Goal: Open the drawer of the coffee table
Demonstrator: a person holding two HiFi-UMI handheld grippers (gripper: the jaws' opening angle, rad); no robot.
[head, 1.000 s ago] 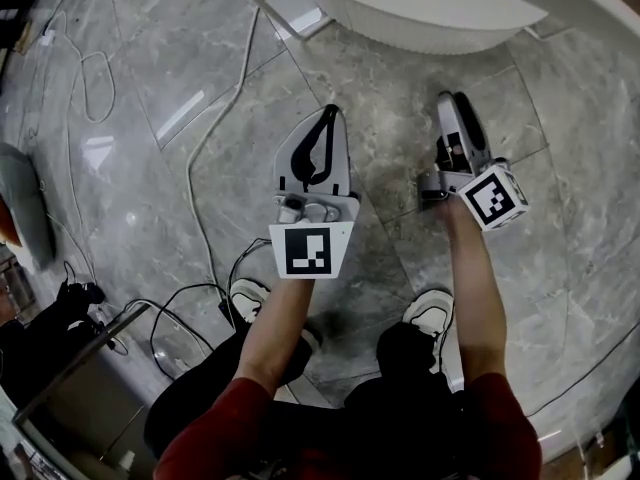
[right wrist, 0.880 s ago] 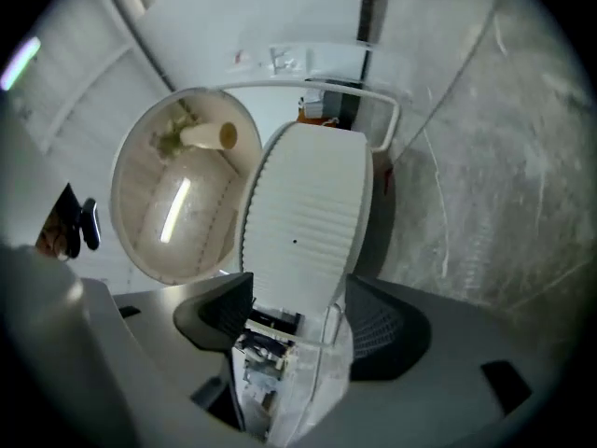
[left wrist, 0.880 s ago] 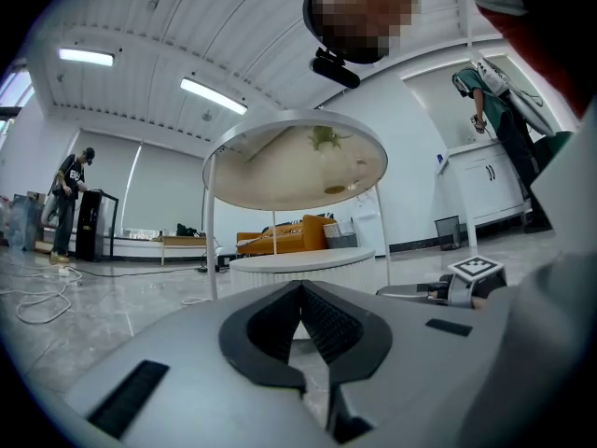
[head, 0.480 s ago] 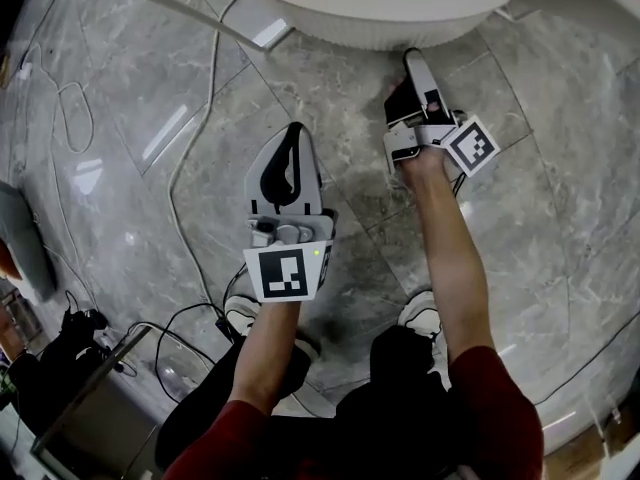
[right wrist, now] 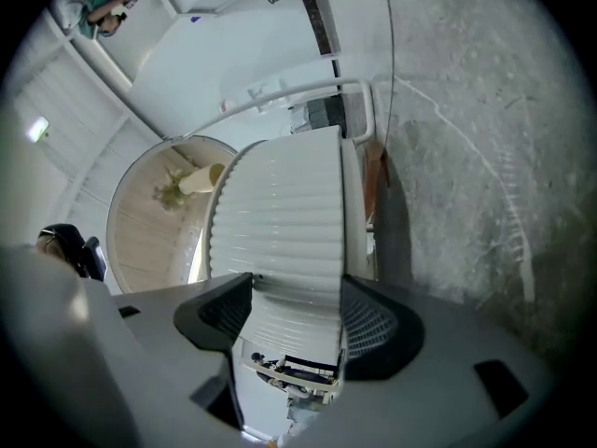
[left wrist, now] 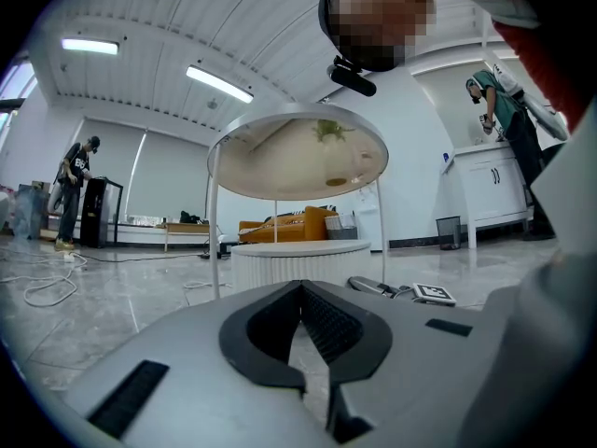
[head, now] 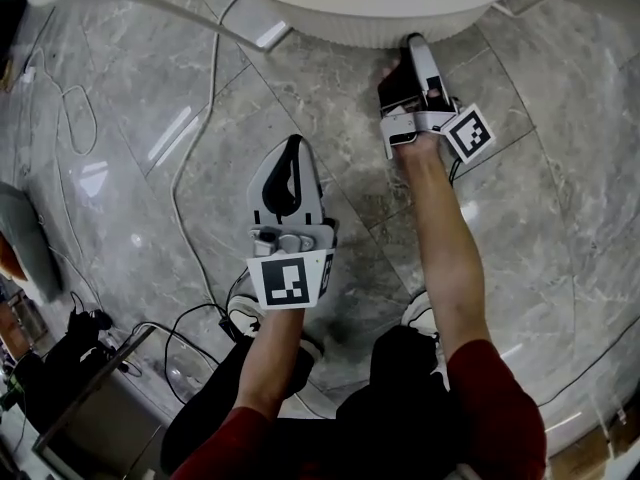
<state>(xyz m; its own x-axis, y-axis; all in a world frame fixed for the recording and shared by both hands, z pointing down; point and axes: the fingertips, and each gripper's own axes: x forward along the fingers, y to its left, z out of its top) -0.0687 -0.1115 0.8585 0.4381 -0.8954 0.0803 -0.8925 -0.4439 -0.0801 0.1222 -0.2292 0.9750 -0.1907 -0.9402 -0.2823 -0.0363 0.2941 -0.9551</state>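
Note:
The coffee table has a round top (left wrist: 298, 157) on thin legs over a white ribbed drum (head: 380, 28) that stands on the marble floor. My right gripper (head: 405, 58) is right at the drum's wall, rolled onto its side. In the right gripper view its jaws (right wrist: 294, 320) stand wide open, and the ribbed wall (right wrist: 280, 222) fills the gap without either pad pressing on it. A dark-edged seam shows at the near end of the wall. My left gripper (head: 292, 148) hangs over the floor short of the table, its fingertips (left wrist: 300, 287) meeting, with nothing held.
Cables (head: 190, 168) trail across the floor on the left. A metal stand (head: 90, 388) and dark gear sit at the lower left. The person's shoes (head: 245, 313) are below the grippers. Farther off are an orange sofa (left wrist: 289, 224), a white cabinet (left wrist: 494, 189) and people standing (left wrist: 75, 194).
My right gripper has moved forward to the table's ribbed drum, rolled onto its side and opened its jaws. The left gripper has stayed shut and about in place.

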